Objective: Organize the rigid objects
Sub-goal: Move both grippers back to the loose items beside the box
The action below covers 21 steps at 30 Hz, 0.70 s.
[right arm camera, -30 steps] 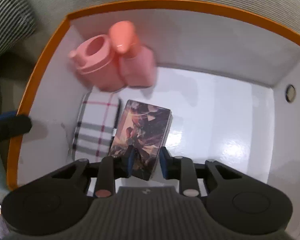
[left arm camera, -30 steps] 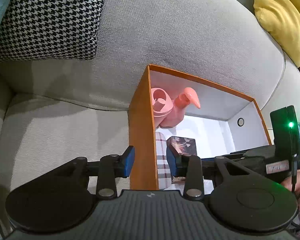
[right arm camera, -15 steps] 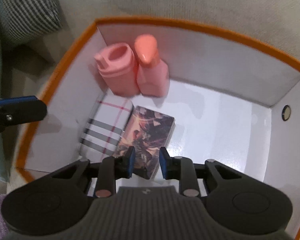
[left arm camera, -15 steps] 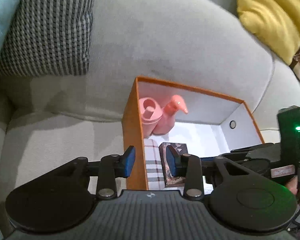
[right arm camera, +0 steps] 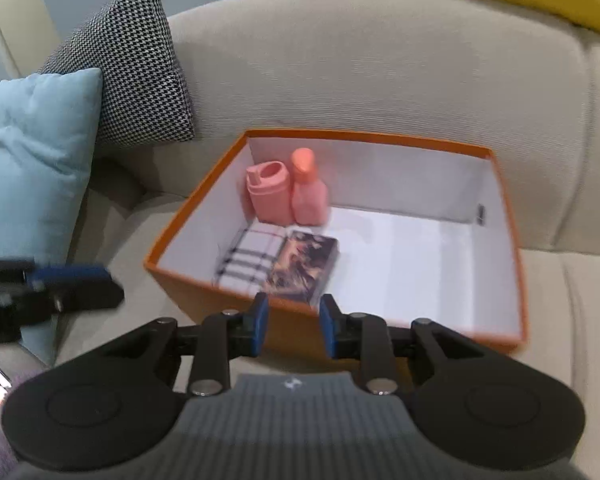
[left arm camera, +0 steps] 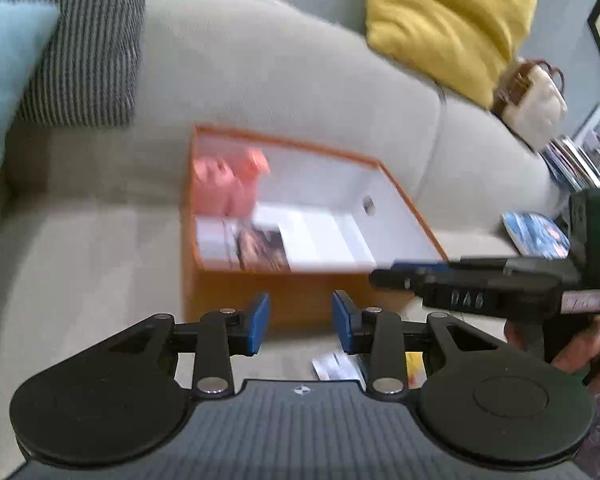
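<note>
- The orange box [right arm camera: 380,320] sits on the beige sofa [right arm camera: 380,80] seat, pushed up near the backrest, white inside
- Back left corner of the box: a pink cup-shaped container [right arm camera: 269,192] and a pink bottle [right arm camera: 309,192] standing upright, touching side by side
- In front of those, lying flat on the box floor: a plaid-patterned flat pack [right arm camera: 252,256] and right beside it a dark card box [right arm camera: 304,266] with printed art on top (the two look like they touch along one edge)
- The rest of the box floor to the right is bare white
- right gripper [right arm camera: 292,322] hangs just outside the near wall of the box, blue pads parted, nothing between them
- left gripper [left arm camera: 300,326] is also outside the box, on the near side, jaws parted and empty (this view is quite blurred)
- In the left wrist view a hand [left arm camera: 572,344] holds the right gripper's handle at the right edge
- Around it: a houndstooth cushion [right arm camera: 140,60] and a light blue cushion [right arm camera: 36,152] to the left, a yellow cushion [left arm camera: 448,20] up on the backrest
- A blue-covered flat item [left arm camera: 536,234] lies on the seat right of the box, and some small flat items [left arm camera: 336,364] lie on the seat under the left gripper, too hidden to tell what they are
</note>
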Tool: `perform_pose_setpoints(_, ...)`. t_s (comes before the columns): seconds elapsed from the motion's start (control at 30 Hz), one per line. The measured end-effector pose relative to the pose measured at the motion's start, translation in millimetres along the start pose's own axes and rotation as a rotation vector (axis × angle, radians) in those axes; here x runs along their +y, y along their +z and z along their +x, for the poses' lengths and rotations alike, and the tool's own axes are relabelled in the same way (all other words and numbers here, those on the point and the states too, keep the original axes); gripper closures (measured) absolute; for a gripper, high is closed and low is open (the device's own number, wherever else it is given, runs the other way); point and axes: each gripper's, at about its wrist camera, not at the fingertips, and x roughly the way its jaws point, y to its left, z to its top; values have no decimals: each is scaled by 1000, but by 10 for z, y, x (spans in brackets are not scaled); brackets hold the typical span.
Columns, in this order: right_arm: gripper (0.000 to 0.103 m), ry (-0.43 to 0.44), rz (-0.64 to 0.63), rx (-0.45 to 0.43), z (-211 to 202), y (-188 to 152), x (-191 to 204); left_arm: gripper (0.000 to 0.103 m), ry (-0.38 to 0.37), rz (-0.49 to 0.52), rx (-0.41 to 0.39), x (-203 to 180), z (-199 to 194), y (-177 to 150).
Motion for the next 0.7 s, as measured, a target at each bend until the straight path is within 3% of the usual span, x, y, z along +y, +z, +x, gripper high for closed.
perform_pose_setpoints(0.1,74,-20,36,25,-77,-270,-48,52,-26,-13,62,-55,123,-263)
perform_pose_setpoints(0.17,74,-24,70,64,-76,-482,-107,40,-25,-10,96,-84,203,-416)
perform_pose_setpoints(0.3,74,-45,95,159,12,-830,-187,34,12,21,161,-162,399,-546)
perform_pose_setpoints(0.37,74,-46,108,181,17,-916,-217,21,-3,61,190,-221,488,-560)
perform_pose_setpoints(0.7,74,-50,112,214,154,-988,-326,14,-25,237,317,-390,919,-510)
